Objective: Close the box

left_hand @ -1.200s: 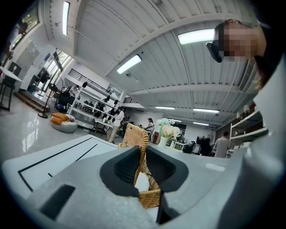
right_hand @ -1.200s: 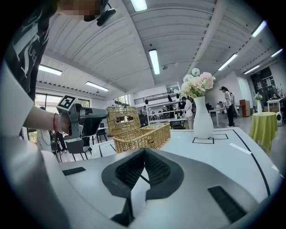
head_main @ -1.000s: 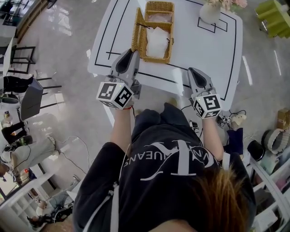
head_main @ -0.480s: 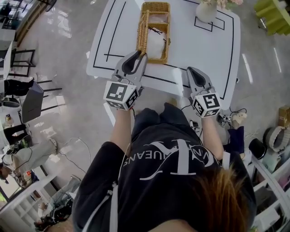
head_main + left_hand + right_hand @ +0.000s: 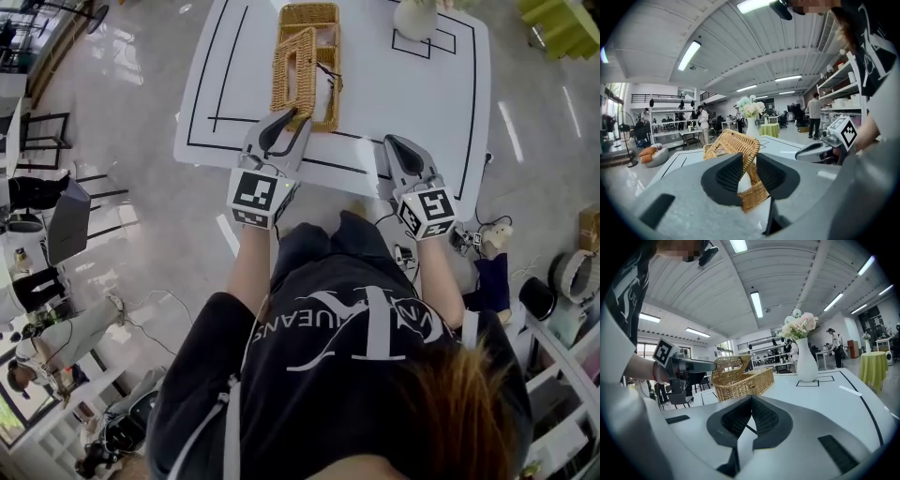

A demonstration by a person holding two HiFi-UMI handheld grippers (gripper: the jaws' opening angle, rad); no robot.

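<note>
A wicker box [image 5: 324, 17] stands on the white table [image 5: 412, 84], with white cloth inside it. Its hinged lid [image 5: 292, 66] stands raised on edge and leans over the box. My left gripper [image 5: 289, 120] is at the lid's near corner. In the left gripper view the lid's rim [image 5: 736, 143] runs between the jaws of my left gripper [image 5: 750, 161], which have just been opening, and a gap shows beside it. My right gripper [image 5: 396, 150] hovers shut and empty at the table's near edge, to the right of the box [image 5: 745, 380].
A white vase of flowers [image 5: 417, 14] stands at the table's far right inside a black-lined square. Black lines mark the tabletop. Chairs, shelves and people stand around the room beyond the table. The person's body fills the lower head view.
The left gripper has moved right and forward and rolled, swinging the lid from lying out to the left up onto its edge over the box. Its jaws have spread. The right gripper has stayed put.
</note>
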